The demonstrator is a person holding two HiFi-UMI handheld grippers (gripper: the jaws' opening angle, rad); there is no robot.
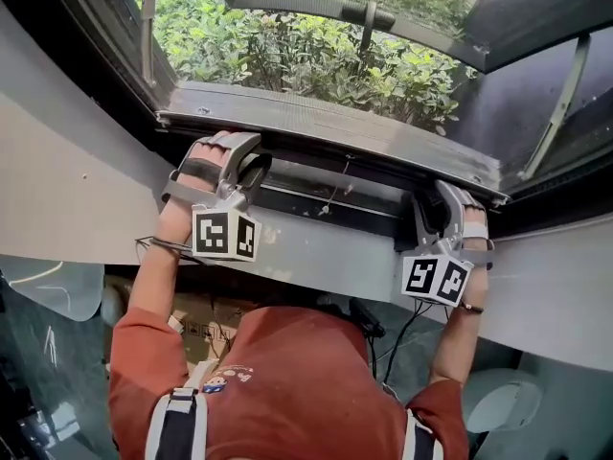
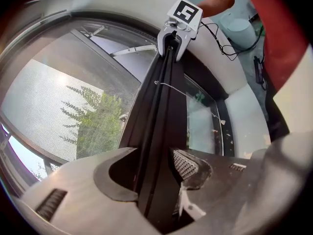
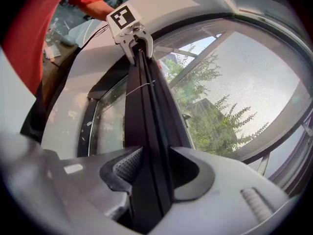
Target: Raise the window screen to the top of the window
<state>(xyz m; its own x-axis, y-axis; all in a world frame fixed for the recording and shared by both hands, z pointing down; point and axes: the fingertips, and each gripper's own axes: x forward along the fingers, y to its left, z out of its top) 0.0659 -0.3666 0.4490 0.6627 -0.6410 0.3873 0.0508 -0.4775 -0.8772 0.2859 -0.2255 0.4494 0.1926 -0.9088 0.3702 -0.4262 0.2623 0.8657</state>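
Window screen rail (image 1: pixel 326 127) straddled loosely by left gripper (image 1: pixel 237 147) jaws, clamped by right gripper (image 1: pixel 446 195) jaws; uneven lifting could jam it.

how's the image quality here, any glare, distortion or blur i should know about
Head view: sharp; daylight bright on the bushes, the red shirt in shade. Left gripper view: heavy fisheye curves the window frame, corners go black, screen bar nearly featureless. Right gripper view: same curving, right claw up close is soft, the mesh backlit and washed pale.
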